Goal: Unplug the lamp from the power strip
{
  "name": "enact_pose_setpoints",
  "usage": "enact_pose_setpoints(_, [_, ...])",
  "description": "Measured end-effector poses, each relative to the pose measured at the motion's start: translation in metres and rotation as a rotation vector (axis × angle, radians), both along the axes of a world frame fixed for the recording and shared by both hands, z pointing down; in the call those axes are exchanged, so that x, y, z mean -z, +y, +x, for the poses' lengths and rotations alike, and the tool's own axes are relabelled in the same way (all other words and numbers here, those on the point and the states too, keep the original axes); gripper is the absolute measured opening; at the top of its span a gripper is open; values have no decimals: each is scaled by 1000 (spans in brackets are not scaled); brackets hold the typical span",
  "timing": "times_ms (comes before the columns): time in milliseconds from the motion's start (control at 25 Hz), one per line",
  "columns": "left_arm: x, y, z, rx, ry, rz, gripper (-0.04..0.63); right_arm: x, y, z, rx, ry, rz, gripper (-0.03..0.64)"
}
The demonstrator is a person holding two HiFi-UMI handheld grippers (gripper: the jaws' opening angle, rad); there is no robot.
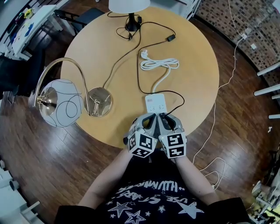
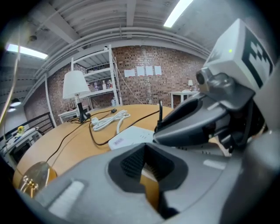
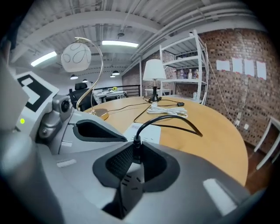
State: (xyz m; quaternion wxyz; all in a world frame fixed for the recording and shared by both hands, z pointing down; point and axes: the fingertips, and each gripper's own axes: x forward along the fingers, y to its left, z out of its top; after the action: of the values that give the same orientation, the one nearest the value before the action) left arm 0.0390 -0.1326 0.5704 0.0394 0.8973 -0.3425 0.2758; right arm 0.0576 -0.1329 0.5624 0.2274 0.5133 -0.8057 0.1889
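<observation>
Black plug (image 3: 136, 146) is pinched between the right gripper's (image 1: 165, 118) pads and looks seated in the white power strip (image 1: 155, 103) at the near edge of the round wooden table (image 1: 87, 57). We trace its cord (image 3: 170, 116) to the white-shade lamp (image 1: 129, 5) on the far side. The left gripper (image 1: 146, 119) is just beside the right one, jaws a narrow gap apart with nothing between. Our call: brace the strip with the left and pull the plug straight out, gripping the body and not the cord.

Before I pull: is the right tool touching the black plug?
Touching. The right gripper view shows the right tool clamping the black plug between its pads.
</observation>
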Motion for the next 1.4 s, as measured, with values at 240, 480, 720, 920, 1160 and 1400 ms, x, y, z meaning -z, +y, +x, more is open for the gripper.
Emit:
enact_pose_setpoints(240, [-1,0,-1,13,9,-1,0,1,-1,2,1,-71,-36,58])
enact_pose_setpoints(480, [-1,0,-2,15,11,-7,0,5,0,-5,41,68,12,57])
enact_pose_setpoints(720, [-1,0,-1,16,10,-11,0,3,1,2,11,-42,9,57])
enact_pose_setpoints(920, [-1,0,-1,21,17,-13,0,7,0,-5,67,68,29,58])
enact_pose_setpoints(1160, [-1,0,0,17,14,-20,0,4,1,4,19,-75,10,57])
enact_pose_setpoints(1400, [-2,0,-1,24,11,-24,0,9,1,-5,85,57,47,57])
